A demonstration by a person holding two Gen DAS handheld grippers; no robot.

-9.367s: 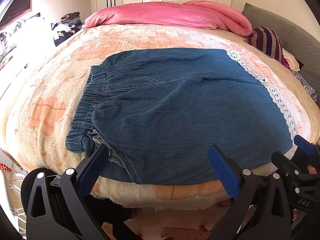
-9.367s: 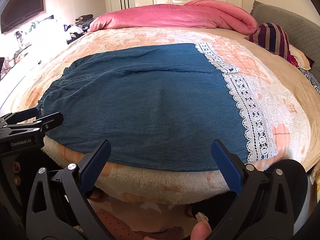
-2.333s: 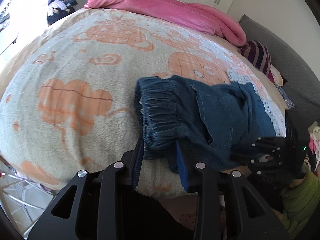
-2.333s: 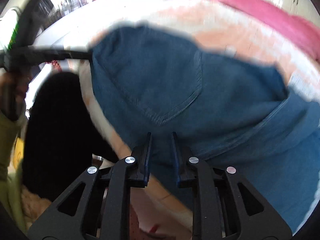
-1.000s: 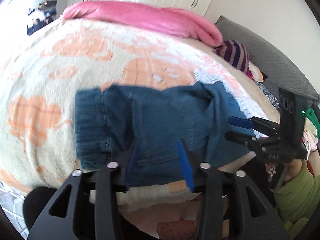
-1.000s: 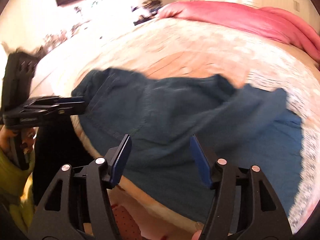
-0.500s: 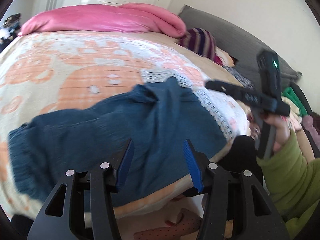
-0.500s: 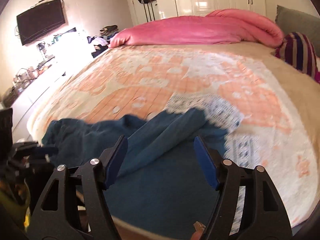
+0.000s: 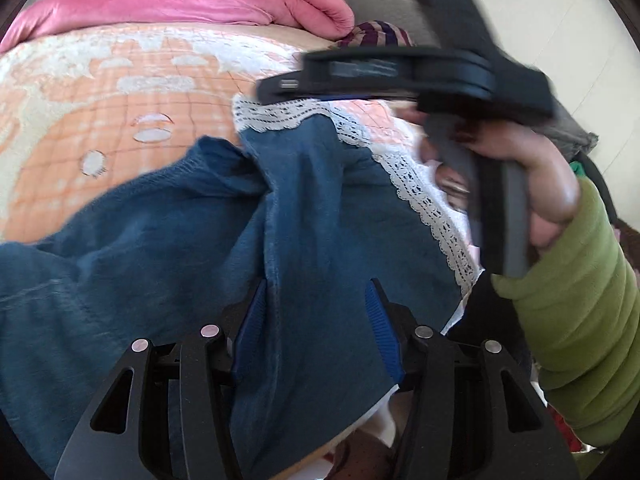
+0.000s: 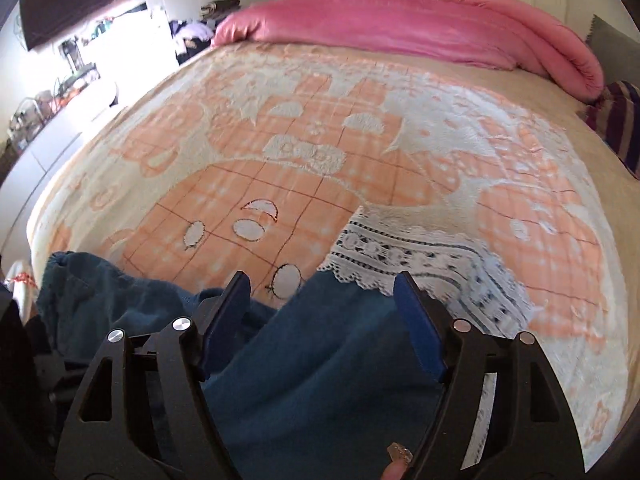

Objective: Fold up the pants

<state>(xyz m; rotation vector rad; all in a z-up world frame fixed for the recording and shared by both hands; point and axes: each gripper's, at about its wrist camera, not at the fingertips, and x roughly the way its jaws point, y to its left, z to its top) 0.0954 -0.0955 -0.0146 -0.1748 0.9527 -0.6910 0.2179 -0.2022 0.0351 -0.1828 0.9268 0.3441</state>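
Now that the blue pants [image 9: 168, 240], lately pinched, are released crumpled near the bed's [image 10: 360, 128] edge, left gripper [image 9: 316, 320] closes empty, right gripper [image 10: 320, 320] opens empty; folding remains unfinished.

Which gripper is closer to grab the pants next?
Probably the left hand-held gripper: the pants lie right between its fingers, which are closing. The right hand-held gripper is opening, higher over the lace hem.
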